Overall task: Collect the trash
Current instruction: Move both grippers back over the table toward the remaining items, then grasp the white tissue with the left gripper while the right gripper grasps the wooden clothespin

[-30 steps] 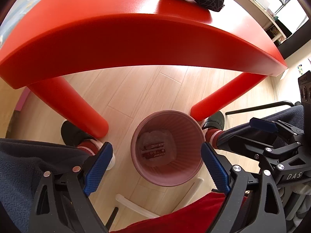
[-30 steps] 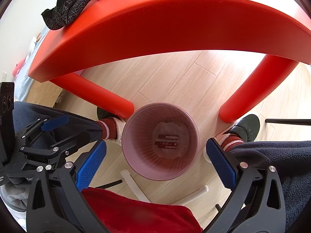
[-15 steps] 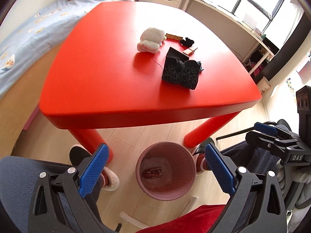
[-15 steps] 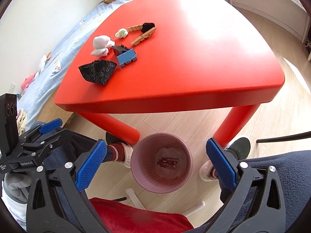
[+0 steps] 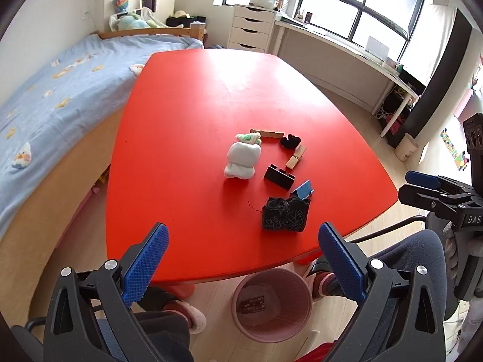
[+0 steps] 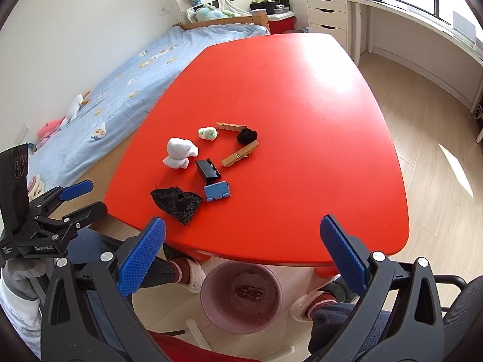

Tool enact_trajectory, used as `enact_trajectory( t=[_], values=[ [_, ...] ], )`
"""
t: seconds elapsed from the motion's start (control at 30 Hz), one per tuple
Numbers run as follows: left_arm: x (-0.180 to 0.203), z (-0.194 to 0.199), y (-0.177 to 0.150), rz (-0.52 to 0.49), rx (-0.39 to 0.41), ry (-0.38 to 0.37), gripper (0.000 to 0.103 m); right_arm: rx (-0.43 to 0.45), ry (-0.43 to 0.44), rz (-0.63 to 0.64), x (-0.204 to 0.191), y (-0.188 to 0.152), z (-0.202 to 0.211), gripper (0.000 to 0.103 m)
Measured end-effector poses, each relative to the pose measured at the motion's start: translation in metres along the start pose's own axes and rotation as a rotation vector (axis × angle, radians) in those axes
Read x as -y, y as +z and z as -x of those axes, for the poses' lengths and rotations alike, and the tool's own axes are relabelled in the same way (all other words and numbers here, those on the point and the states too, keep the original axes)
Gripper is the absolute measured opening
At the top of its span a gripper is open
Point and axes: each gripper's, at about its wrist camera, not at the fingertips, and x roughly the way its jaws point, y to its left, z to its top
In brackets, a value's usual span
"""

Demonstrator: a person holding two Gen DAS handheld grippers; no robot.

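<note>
Pink bin (image 5: pixel 273 304) sits bottom centre under the red table (image 5: pixel 193 114), an easy drop; both grippers (image 5: pixel 241 259) (image 6: pixel 241 250) gaping, empty, trash clustered mid-frame.

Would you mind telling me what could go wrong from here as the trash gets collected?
The items sit packed together, so closing on the black patterned cloth may nudge the blue clip beside it. The pink bin sits partly under the red table edge, so a drop could miss.
</note>
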Motion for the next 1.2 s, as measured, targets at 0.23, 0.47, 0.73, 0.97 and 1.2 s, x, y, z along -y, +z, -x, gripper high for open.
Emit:
enact_trajectory(
  t=[0.23, 0.47, 0.73, 0.97, 1.2],
  values=[
    [0.0, -0.017, 0.036, -0.063, -0.021, -0.009, 0.095, -0.036, -0.008, 0.007, -0.01, 0.054, -0.018, 0.1],
    [-0.004, -0.042, 0.056, -0.089, -0.069, -0.028, 0.095, -0.116, -0.063, -0.038, -0.006, 0.092, -0.06, 0.1],
    [-0.007, -0.082, 0.066, -0.099, -0.155, -0.035, 0.095, -0.285, -0.079, -0.174, 0.007, 0.098, -0.121, 0.1],
    [-0.013, -0.112, 0.065, -0.064, -0.196, -0.039, 0.095, -0.339, -0.084, -0.269, 0.013, 0.096, -0.152, 0.1],
    [-0.018, -0.12, 0.066, -0.047, -0.211, -0.028, 0.08, -0.374, -0.095, -0.259, 0.003, 0.091, -0.168, 0.082]
  ],
)
